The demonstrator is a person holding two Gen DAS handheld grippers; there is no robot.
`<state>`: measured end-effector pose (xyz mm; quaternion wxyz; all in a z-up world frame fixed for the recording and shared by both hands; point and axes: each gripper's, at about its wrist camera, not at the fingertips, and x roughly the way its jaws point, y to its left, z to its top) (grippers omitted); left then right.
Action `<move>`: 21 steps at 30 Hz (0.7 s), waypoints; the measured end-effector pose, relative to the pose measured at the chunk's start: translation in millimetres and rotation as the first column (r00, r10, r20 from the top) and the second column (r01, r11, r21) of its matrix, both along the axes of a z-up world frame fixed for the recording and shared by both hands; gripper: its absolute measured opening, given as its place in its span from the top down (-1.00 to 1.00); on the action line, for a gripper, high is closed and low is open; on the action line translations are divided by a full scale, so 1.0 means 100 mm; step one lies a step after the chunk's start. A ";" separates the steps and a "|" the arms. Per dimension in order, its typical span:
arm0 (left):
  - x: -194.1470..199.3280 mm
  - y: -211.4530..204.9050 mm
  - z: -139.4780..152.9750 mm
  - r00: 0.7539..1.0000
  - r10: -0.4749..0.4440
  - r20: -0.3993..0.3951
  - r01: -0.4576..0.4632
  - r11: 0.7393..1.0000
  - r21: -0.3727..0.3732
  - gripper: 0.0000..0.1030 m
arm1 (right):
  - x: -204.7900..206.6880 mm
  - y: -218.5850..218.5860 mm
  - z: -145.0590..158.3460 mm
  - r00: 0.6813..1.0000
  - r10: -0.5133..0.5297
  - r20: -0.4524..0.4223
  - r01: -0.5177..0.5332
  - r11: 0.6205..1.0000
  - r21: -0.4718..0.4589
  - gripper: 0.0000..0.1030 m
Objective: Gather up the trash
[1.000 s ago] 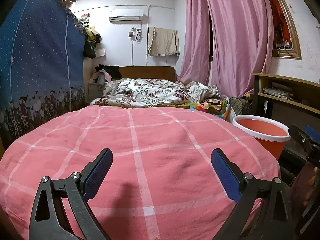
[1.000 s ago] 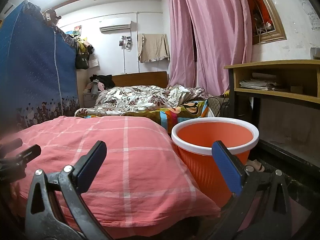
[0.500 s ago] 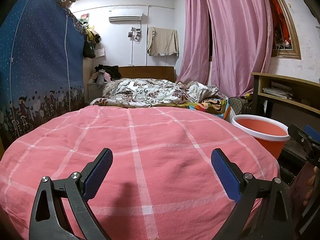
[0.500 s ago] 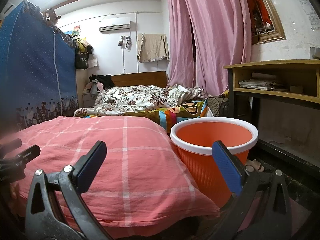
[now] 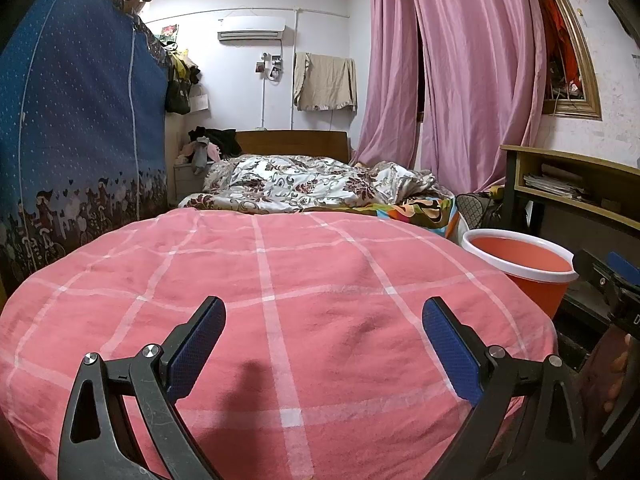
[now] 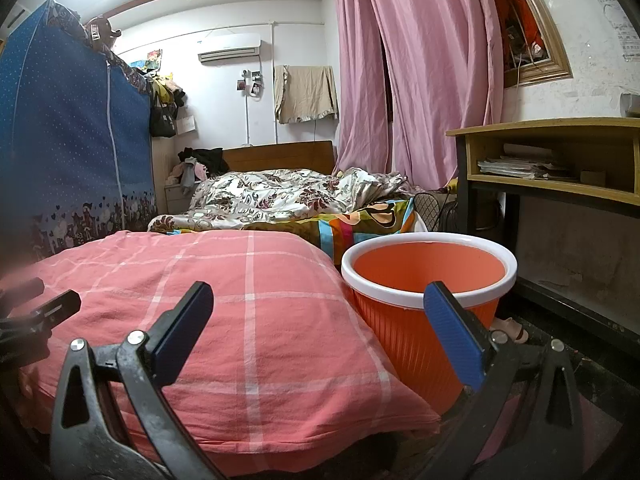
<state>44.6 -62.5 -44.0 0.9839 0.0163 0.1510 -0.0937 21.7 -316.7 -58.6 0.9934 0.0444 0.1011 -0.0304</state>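
Observation:
An orange bin with a white rim point(image 6: 428, 280) stands on the floor at the right of the pink checked quilt point(image 6: 240, 300); it also shows in the left wrist view point(image 5: 520, 256). I see no trash in either view. My left gripper point(image 5: 324, 340) is open and empty, low over the quilt point(image 5: 280, 280). My right gripper point(image 6: 320, 320) is open and empty, its right finger in front of the bin. Each gripper shows at the edge of the other's view.
A bed with a floral cover point(image 5: 304, 184) lies beyond the quilt. A blue fabric wardrobe point(image 5: 80, 140) stands at the left. A wooden desk with papers point(image 6: 560, 160) and pink curtains point(image 6: 420, 80) are at the right.

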 end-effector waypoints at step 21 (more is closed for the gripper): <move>0.00 -0.03 0.00 1.000 -0.005 -0.003 0.005 1.000 0.002 -0.87 | 0.00 0.00 0.01 1.000 0.002 -0.001 -0.002 1.000 0.000 -0.79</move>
